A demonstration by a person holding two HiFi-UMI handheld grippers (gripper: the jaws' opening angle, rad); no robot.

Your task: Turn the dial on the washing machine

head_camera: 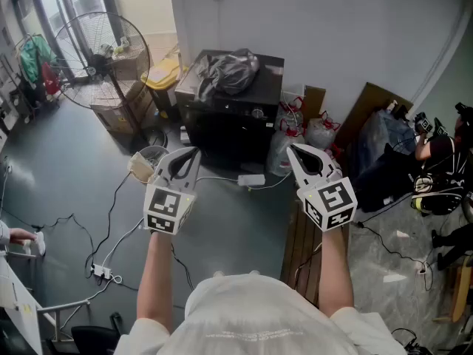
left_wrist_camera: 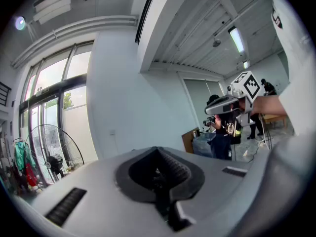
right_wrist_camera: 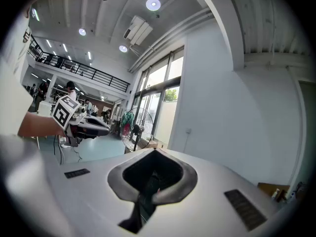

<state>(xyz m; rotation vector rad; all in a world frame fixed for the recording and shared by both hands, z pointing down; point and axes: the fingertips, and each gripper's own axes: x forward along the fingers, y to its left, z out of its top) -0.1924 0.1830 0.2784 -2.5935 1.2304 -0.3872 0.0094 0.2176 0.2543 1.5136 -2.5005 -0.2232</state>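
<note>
No washing machine or dial can be told for sure in any view. A black box-like unit (head_camera: 229,117) with a grey bag on top stands against the far wall. My left gripper (head_camera: 191,154) is held up in front of me, shut with nothing in it; its own view shows the jaws together (left_wrist_camera: 158,151) against wall and ceiling. My right gripper (head_camera: 295,151) is raised level with it, also shut and holding nothing (right_wrist_camera: 154,153). Each gripper view shows the other gripper off to the side, the right gripper (left_wrist_camera: 232,102) and the left gripper (right_wrist_camera: 81,125).
A standing fan (head_camera: 100,58) and cardboard boxes are at the far left. White cables and a power strip (head_camera: 101,272) lie on the grey floor. Plastic bags (head_camera: 295,135) sit beside the black unit. A wooden slatted bench (head_camera: 303,250) is under my right arm. A person (head_camera: 443,168) is at the right.
</note>
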